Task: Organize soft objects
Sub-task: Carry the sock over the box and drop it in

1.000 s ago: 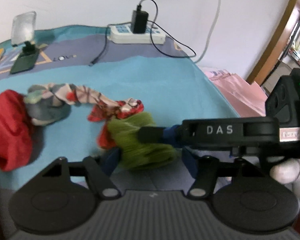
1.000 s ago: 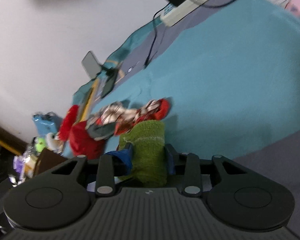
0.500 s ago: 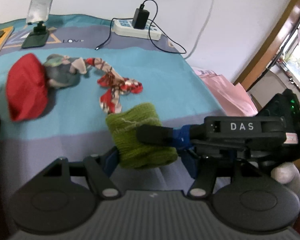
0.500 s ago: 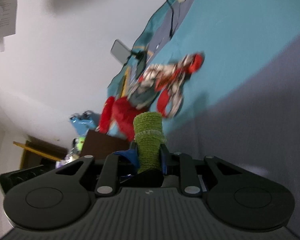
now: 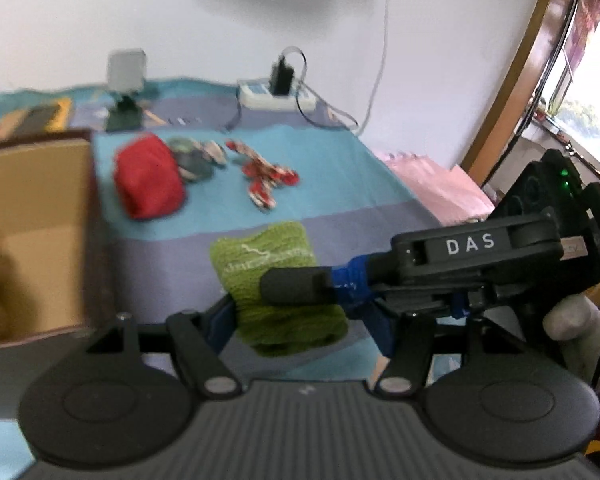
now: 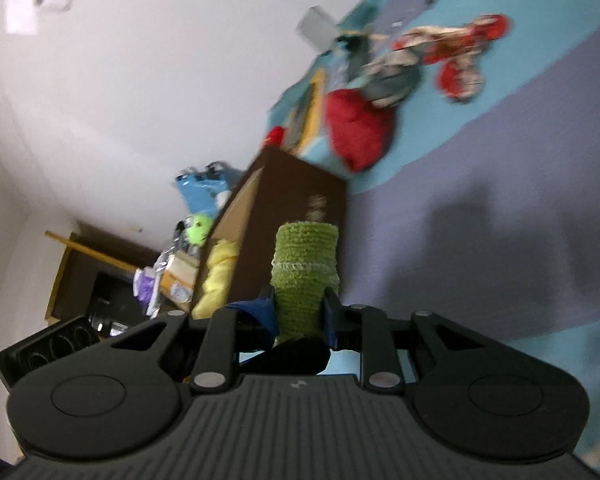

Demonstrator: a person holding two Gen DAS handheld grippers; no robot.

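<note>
A folded green knitted cloth (image 5: 268, 256) hangs above the purple band of the bedspread. My right gripper (image 5: 288, 290) reaches in from the right and pinches it; in the right wrist view the cloth (image 6: 304, 264) stands upright between the pads of the right gripper (image 6: 300, 308), whose jaws are opening slightly while still pressing it. My left gripper (image 5: 300, 320) stands wide around the cloth's lower part, left pad against it, right pad apart. A brown cardboard box (image 5: 32, 184) is close on the left, with a yellow soft thing (image 6: 220, 276) inside.
On the teal spread lie a red cloth (image 5: 148, 180), a grey bundle (image 5: 192, 156) and a red patterned scarf (image 5: 264, 176). A power strip (image 5: 276, 96) and a small mirror stand (image 5: 126, 92) sit by the wall. Pink bags (image 5: 432, 184) lie off the right edge.
Both grippers rose and pulled back from the pile with the green cloth. The red cloth and scarf now lie farther away, and the cardboard box has come into view.
</note>
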